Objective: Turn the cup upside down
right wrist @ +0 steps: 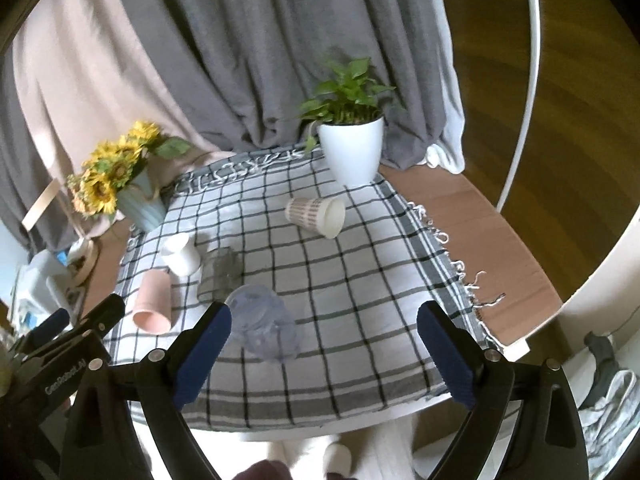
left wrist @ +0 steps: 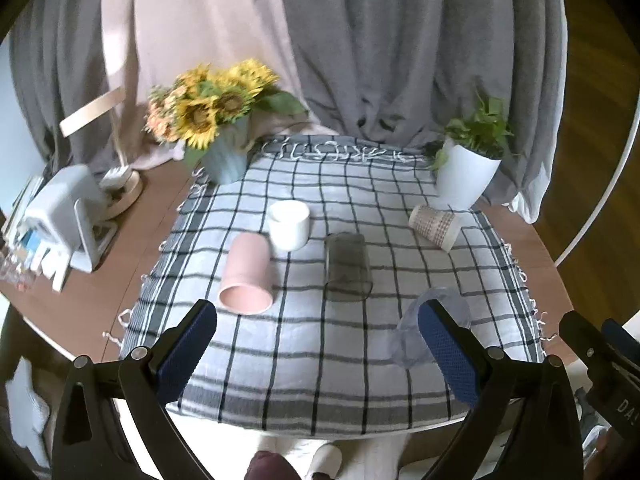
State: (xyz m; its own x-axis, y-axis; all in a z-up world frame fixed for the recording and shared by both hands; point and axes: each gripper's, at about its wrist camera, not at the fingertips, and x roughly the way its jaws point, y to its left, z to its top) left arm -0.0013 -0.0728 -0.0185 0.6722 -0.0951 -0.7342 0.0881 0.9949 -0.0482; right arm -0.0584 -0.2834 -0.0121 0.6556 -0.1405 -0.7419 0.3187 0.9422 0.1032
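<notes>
Five cups sit on the checked cloth (left wrist: 320, 344) that covers the round tabletop (right wrist: 472, 208). Using the white cup (left wrist: 289, 224) as landmark, the only one standing upright with its mouth up: the pink cup (left wrist: 246, 276) lies on its side just beside it on the near left, mouth toward the cameras; whether the two touch cannot be told. The dark translucent cup (left wrist: 347, 266) lies on its side near the white cup's right, mouth also toward the cameras. The patterned paper cup (right wrist: 316, 211) lies on its side well to the right of the white cup, its mouth turned to the right. The clear plastic cup (right wrist: 262, 324) lies tipped over nearer the cameras than the white cup and to its right, blurred, its orientation hard to read. Left claw (left wrist: 318, 354): fingers wide apart, holding nothing, above the near edge of the cloth; its right finger overlaps the clear plastic cup in the left view. Right claw (right wrist: 324, 358): fingers wide apart, holding nothing; the clear plastic cup appears just beside its left finger. Behind the white cup stand a sunflower vase (left wrist: 224, 156) on the left and a potted green plant (right wrist: 352, 148) on the right, with grey curtains (right wrist: 280, 40) beyond.
</notes>
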